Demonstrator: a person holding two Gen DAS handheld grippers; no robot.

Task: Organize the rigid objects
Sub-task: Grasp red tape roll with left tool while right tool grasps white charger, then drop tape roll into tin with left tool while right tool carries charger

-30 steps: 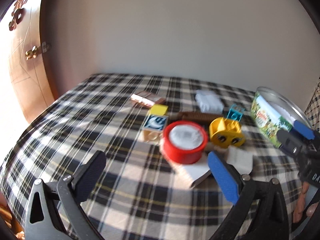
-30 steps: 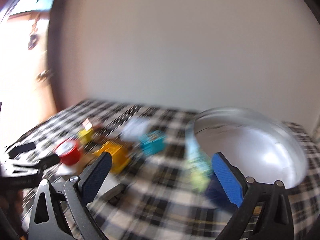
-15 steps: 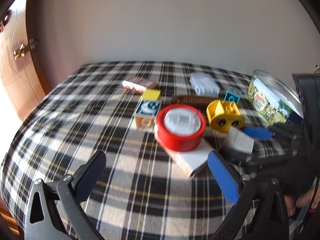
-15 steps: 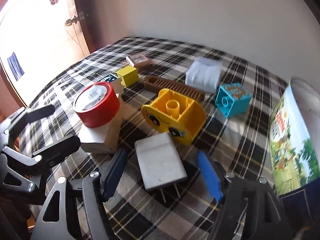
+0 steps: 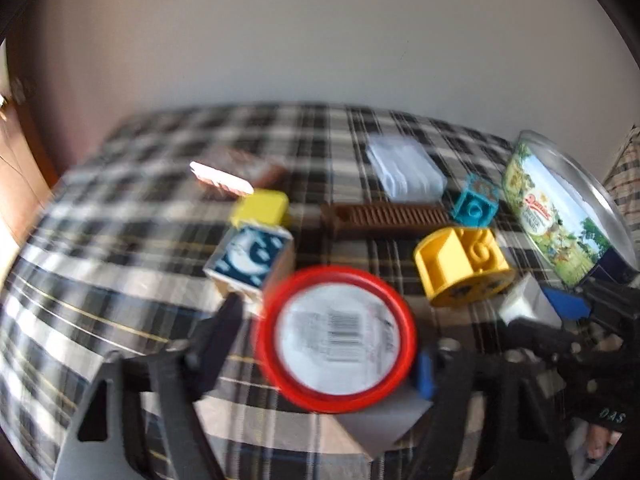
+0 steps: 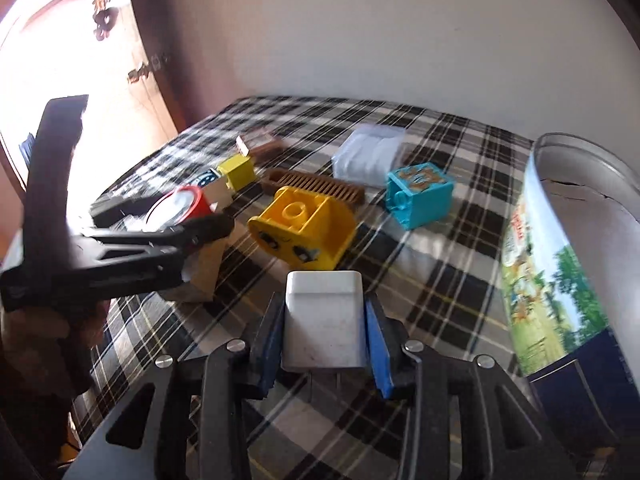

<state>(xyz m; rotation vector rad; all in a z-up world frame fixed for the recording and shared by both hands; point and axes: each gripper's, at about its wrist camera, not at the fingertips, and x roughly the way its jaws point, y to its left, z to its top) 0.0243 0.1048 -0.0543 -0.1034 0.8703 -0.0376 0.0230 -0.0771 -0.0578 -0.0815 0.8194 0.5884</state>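
plain pale wall behind, plaid cloth (image 6: 448, 248) covering the table. right tongs (image 6: 325, 336) clamped on a white charger block (image 6: 322, 320), blue pads pressed to its two sides, metal prongs pointing back toward the camera; block held just above the cloth, near the front edge of the yellow toy brick (image 6: 304, 232). left tongs (image 5: 324, 344) set around a red-rimmed round container (image 5: 336, 340), one finger at each side of its rim; too blurred to tell whether closed tight on it or only bracketing it. container resting on a pale box (image 5: 376, 424), barcode label facing up. just behind it, a cube with a moon picture (image 5: 252, 264), touching a small yellow cube (image 5: 262, 208). farther back, a copper-coloured flat packet (image 5: 232, 176), blurred. brown comb-like strip (image 6: 316, 186) lying between the yellow toy brick and a clear plastic box (image 6: 372, 156). teal cube (image 6: 420, 194) to the right of the yellow brick, apart from it. large round tin (image 6: 560, 264) with a countryside print at the right edge of the table, open at the top. wooden door (image 6: 120, 72) with brass fittings at far left, brightly lit.
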